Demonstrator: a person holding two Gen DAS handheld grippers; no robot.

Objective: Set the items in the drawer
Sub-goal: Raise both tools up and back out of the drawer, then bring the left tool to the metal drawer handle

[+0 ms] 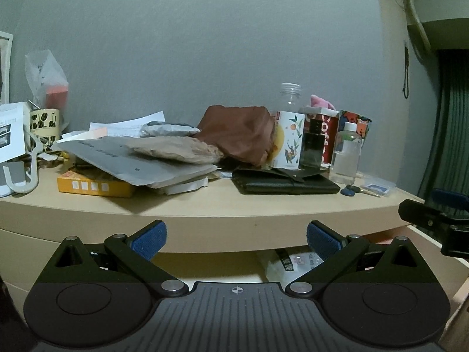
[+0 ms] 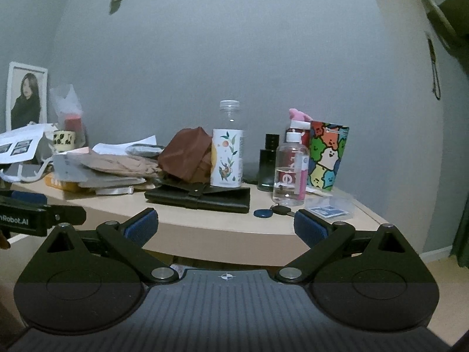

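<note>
A cluttered beige cabinet top (image 1: 222,202) (image 2: 205,226) fills both views. On it lie a black leather wallet (image 1: 285,183) (image 2: 199,198), a brown folded cloth (image 1: 240,133) (image 2: 187,154), a labelled plastic bottle (image 1: 288,135) (image 2: 228,152), a clear bottle (image 1: 347,152) (image 2: 288,170) and a blue key fob (image 1: 348,192) (image 2: 263,213). Below the top, the drawer (image 1: 436,243) stands open with a white packet (image 1: 293,262) inside. My left gripper (image 1: 236,242) is open and empty in front of the drawer. My right gripper (image 2: 225,228) is open and empty, below the top's front edge.
A stack of grey papers and envelopes (image 1: 140,161) over a yellow box (image 1: 93,186) covers the left side. A dark perfume bottle (image 2: 268,161), a colourful cartoon cup (image 2: 328,155) and a small clear plastic case (image 2: 329,205) stand at the right. A framed picture (image 2: 26,95) leans on the wall.
</note>
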